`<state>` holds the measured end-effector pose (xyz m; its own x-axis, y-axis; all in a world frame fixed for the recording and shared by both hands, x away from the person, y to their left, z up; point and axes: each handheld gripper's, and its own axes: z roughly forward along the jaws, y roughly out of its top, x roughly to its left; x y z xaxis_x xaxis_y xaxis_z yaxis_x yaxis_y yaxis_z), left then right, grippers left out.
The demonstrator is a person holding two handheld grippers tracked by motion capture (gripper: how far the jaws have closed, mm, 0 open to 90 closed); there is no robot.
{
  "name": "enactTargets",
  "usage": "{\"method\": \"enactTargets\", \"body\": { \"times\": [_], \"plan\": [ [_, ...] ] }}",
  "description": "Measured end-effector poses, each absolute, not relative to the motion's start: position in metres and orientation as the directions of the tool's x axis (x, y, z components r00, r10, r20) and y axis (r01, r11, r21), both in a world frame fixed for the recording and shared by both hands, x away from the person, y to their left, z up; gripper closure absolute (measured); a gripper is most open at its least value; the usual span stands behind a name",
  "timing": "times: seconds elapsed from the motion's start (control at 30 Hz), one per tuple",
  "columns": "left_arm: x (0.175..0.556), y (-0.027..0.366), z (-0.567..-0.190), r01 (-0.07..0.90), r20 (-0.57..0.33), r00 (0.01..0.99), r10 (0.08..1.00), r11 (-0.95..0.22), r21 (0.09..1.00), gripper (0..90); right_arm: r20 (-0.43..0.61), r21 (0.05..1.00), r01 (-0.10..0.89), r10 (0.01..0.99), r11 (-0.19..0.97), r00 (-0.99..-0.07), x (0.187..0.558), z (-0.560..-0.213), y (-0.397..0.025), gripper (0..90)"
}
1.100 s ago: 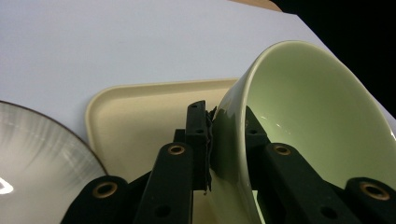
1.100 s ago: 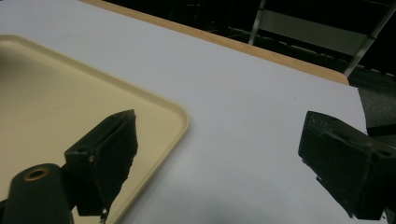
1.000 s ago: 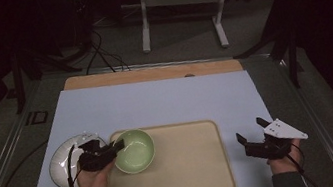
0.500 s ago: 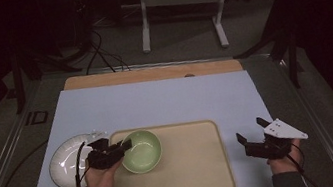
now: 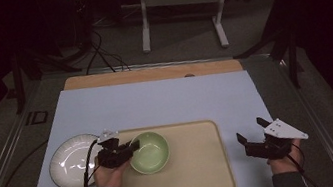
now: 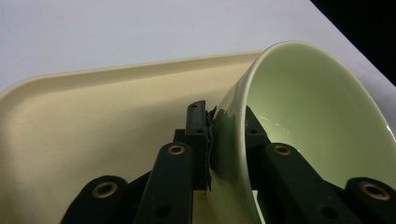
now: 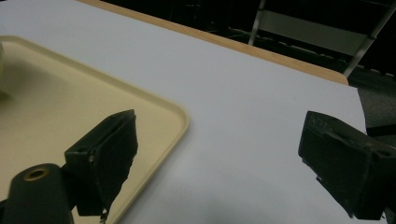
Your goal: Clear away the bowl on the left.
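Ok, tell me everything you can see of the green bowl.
The green bowl is round, pale green and glossy, like glazed ceramic, and looks empty. It sits over the left part of the beige tray, beside the white plate. The left claw is shut on its rim, one jaw outside the wall and one inside, as the left gripper view shows. There the bowl appears tilted; whether its base touches the tray cannot be told. Nothing else touches it.
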<state>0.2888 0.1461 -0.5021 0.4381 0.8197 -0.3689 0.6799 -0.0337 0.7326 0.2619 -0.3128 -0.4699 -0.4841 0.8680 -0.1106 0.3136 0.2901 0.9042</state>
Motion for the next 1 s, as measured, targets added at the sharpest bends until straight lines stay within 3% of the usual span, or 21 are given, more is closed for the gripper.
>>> {"method": "enactTargets", "body": {
  "times": [1.0],
  "plan": [
    [0.295,0.116,-0.52,0.686,-0.378,0.455,0.806,-0.047,0.726,80.2,-0.112,0.903,0.315,0.869,0.292,-0.483,0.262,-0.47,-0.313,11.3]
  ]
}}
